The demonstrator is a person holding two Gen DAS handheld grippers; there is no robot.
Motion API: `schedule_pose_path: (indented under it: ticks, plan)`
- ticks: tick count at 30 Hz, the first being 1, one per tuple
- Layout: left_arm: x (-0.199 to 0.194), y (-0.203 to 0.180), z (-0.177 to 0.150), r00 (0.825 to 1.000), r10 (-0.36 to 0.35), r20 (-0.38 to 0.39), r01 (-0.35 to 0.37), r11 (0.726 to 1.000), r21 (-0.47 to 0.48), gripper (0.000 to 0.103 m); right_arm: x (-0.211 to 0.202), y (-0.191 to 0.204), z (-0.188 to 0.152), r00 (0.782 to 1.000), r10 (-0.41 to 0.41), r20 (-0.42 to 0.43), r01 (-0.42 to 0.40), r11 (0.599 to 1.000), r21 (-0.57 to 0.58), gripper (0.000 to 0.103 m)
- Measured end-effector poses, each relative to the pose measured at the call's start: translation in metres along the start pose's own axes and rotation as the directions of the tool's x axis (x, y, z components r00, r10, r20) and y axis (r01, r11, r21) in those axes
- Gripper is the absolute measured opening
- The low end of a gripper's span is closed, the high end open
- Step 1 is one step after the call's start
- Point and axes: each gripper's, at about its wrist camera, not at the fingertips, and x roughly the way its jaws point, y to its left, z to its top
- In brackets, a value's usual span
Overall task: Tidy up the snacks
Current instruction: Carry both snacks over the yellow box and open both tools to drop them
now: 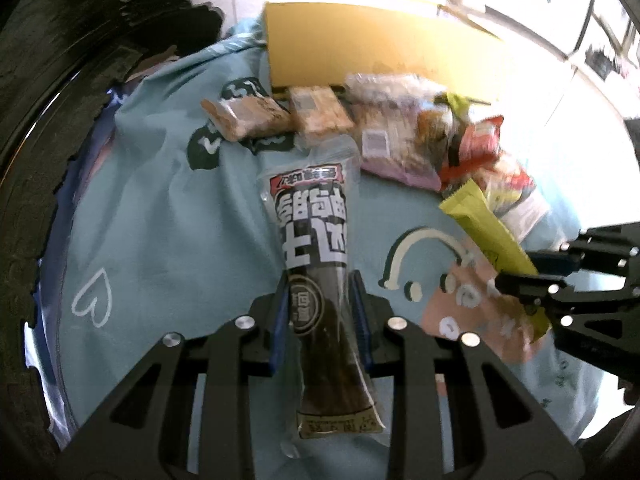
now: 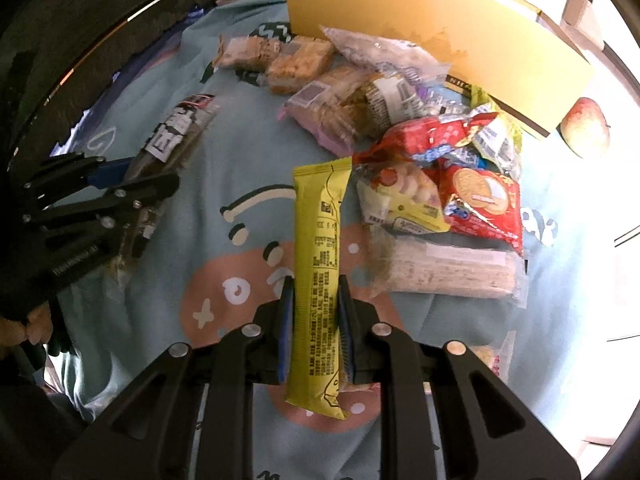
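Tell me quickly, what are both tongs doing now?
Left tongs shut on long dark snack packet. Right tongs shut on long yellow-green snack bar. Nothing blocking; snack pile ahead.

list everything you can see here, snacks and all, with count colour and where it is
dark snack stick pack: 1, black and white label, clamped in the left gripper
yellow-green bar: 1, clamped in the right gripper
tan crispy bars: 2, clear wrap, far end of the cloth by the box
pink-edged cracker pack: 1, near the pile's left side
red biscuit packs: 2, in the pile
pale wafer pack: 1, clear wrap, nearest edge of the pile
yellow box: 1, standing behind the pile
apple: 1, red and yellow, right of the box
cloth: 1, light blue with cartoon print, under everything
left gripper: 1, black, blue pads, shut
right gripper: 1, black, blue pads, shut
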Motion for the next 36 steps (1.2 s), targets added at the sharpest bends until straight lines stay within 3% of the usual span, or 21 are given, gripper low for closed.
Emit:
schedule_pose_path:
  ticks: [14,21,28,33,36]
  plan:
    - [-0.056,0.006,0.017,0.993,-0.076,0.086,0.081,0.995,-0.057,0.028,-0.068,-0.034,-0.01,0.99,0.068,0.126,-0.076,0.995,0.06,0.02]
    - [-0.087,-0.023,0.046,0.982,-0.119,0.147,0.121,0.993,-0.005,0.028,-0.125,-0.067,-0.005,0.968,0.099,0.229,-0.13,0.984,0.121,0.02]
    - [-0.088,-0.056,0.108,0.972,-0.142,0.188,0.139,0.99,0.03,0.028,-0.173,-0.102,0.03,0.943,0.084,0.323,-0.133,0.982,0.134,0.02]
    - [-0.077,-0.07,0.158,0.969,-0.133,0.206,0.128,0.991,0.036,0.028,-0.191,-0.133,0.083,0.924,0.064,0.377,-0.127,0.981,0.144,0.02]
    - [-0.067,-0.074,0.205,0.969,-0.12,0.215,0.117,0.993,0.025,0.028,-0.198,-0.146,0.119,0.918,0.051,0.393,-0.117,0.982,0.146,0.02]
